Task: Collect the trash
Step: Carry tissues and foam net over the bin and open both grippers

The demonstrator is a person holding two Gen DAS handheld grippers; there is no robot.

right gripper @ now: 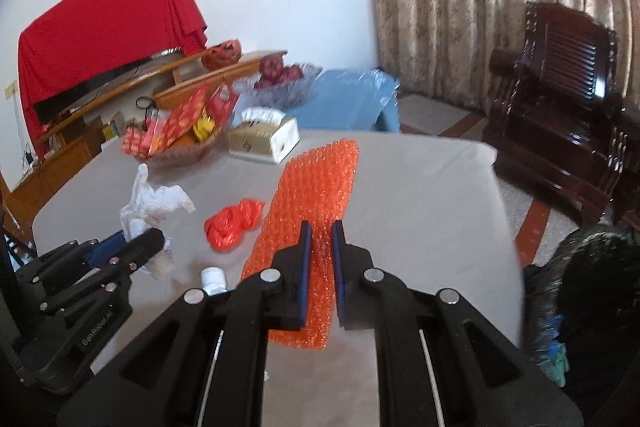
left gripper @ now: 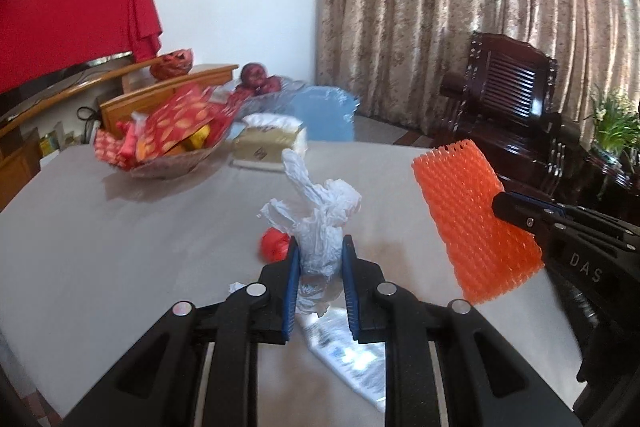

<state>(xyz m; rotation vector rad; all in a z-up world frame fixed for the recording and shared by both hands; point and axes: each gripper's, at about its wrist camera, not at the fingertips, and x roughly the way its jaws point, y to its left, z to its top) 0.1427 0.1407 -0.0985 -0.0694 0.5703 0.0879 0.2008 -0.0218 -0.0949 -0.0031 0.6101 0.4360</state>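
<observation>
My left gripper (left gripper: 320, 247) is shut on a crumpled white plastic bag (left gripper: 320, 223) and holds it above the grey table (left gripper: 120, 227). My right gripper (right gripper: 320, 231) is shut on an orange foam net sleeve (right gripper: 316, 183), held above the table; the sleeve also shows in the left wrist view (left gripper: 472, 219). A crumpled orange-red plastic bag (right gripper: 234, 221) lies on the table between the grippers, partly hidden in the left wrist view (left gripper: 272, 245). A small white bottle (right gripper: 214, 279) and a flat printed wrapper (left gripper: 344, 355) lie near the front.
A basket of red packets (left gripper: 168, 143), a tissue box (left gripper: 272, 143) and a glass fruit bowl (left gripper: 272, 95) stand at the table's far side. A black trash bag (right gripper: 592, 291) is at the right of the table. A dark wooden armchair (left gripper: 516, 107) stands by the curtain.
</observation>
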